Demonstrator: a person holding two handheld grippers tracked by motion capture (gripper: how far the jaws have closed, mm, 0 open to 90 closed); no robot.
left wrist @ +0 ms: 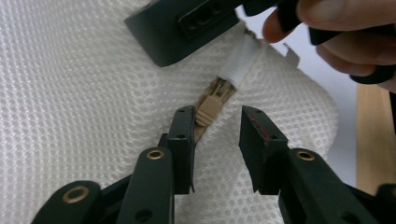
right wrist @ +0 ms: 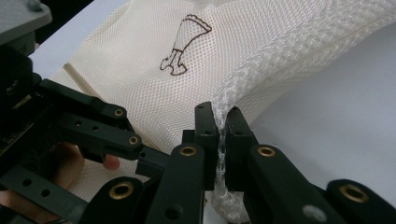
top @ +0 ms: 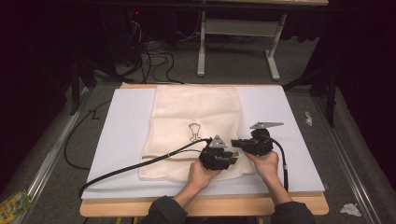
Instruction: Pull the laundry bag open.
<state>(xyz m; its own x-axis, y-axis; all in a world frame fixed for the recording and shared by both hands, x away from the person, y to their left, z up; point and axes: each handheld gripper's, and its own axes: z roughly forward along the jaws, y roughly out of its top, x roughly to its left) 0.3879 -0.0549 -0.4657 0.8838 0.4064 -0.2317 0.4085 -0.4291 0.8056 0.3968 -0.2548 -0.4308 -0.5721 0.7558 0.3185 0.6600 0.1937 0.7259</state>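
A cream mesh bag (top: 196, 116) with a small dark drawing (top: 194, 132) lies flat on the white board (top: 126, 121). At its near right corner both grippers meet. My left gripper (left wrist: 217, 121) is open, its jaws standing on either side of the tan zipper pull (left wrist: 208, 109) without pressing on it; the pull lies close to the left finger (left wrist: 183, 135). A white tab (left wrist: 240, 63) sits at the zipper's end just beyond. My right gripper (right wrist: 223, 119) is shut on the bag's lifted mesh edge (right wrist: 261, 60), beside the left gripper (top: 233, 157).
The board rests on a wooden table (top: 140, 207). A black cable (top: 121, 168) trails left from the left gripper across the board, and another hangs from the right gripper (top: 235, 143). A green packet (top: 11, 205) and crumpled paper (top: 350, 209) lie on the floor.
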